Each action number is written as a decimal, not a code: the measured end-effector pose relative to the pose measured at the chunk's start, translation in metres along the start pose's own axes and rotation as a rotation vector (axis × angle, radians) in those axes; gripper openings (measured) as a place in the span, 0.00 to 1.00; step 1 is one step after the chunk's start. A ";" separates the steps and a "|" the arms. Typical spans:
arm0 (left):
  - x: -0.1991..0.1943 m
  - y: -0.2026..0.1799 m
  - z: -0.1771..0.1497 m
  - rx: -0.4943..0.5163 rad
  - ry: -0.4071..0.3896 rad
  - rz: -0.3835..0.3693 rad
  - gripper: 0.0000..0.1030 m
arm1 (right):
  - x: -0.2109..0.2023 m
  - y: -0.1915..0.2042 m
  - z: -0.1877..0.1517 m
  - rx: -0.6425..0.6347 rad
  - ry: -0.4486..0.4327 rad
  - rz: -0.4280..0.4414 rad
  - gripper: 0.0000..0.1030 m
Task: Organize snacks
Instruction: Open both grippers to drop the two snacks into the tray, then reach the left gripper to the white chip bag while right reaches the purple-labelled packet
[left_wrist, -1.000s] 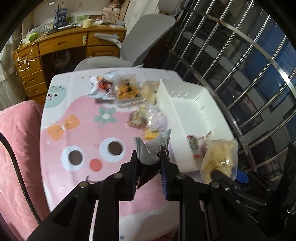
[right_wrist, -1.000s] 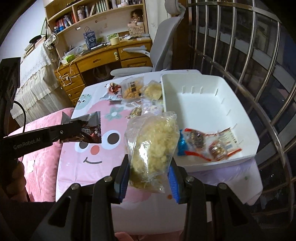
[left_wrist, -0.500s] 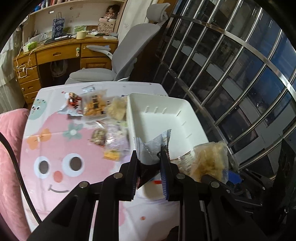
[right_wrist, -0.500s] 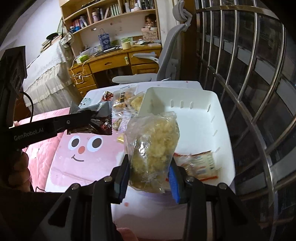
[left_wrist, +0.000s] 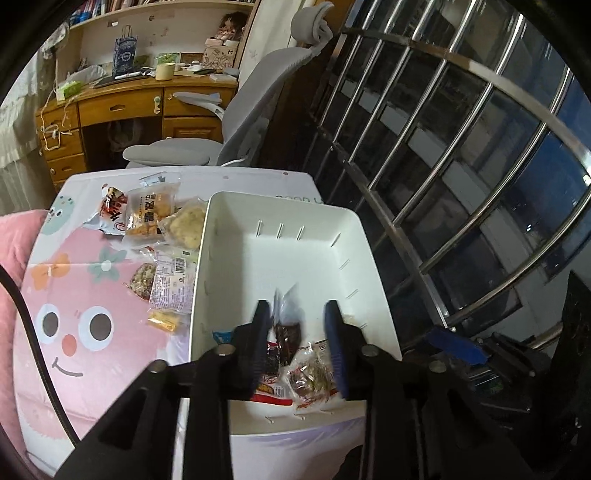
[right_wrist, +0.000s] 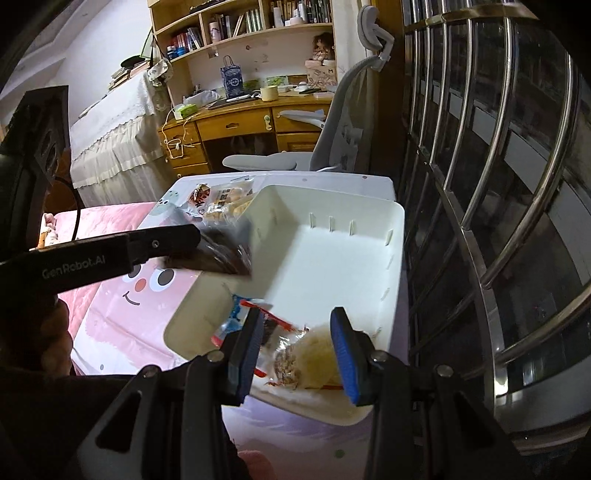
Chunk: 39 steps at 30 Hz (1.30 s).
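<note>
My left gripper hangs over the near end of the white bin, and its jaws are opening. A dark snack packet sits loose between them, leaning toward the left pad and clear of the right one. My right gripper is over the bin's near right corner. The yellow puffed-snack bag lies low in the bin under its pads, blurred, with a gap to the left pad. A red-wrapped packet and a clear packet lie on the bin floor. In the right wrist view the left gripper shows with the dark packet.
Several snack packets lie on the pink cartoon tablecloth left of the bin. A metal window grille runs close along the bin's right side. A grey office chair and a wooden desk stand beyond the table.
Both grippers have swung right from over the tablecloth to over the bin. The left jaws have parted around the dark packet. The yellow bag has dropped from between the right pads into the bin.
</note>
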<state>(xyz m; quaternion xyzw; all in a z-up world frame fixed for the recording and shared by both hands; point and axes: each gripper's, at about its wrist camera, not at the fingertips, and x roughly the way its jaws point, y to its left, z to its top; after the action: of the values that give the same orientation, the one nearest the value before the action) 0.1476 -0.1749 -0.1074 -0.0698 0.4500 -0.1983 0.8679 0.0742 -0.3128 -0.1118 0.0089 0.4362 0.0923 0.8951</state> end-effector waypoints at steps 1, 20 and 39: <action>0.002 -0.004 0.000 0.008 0.008 0.004 0.37 | 0.001 -0.005 0.000 -0.001 0.005 0.007 0.37; 0.021 -0.032 -0.006 0.054 0.108 0.049 0.66 | 0.015 -0.042 -0.016 0.071 0.092 0.087 0.40; -0.066 0.112 -0.065 -0.216 0.033 0.267 0.67 | 0.044 0.030 -0.012 0.094 0.149 0.239 0.42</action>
<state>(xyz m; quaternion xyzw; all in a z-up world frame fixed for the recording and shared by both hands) 0.0923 -0.0420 -0.1296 -0.0990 0.4883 -0.0332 0.8664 0.0866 -0.2767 -0.1505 0.0957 0.5010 0.1779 0.8415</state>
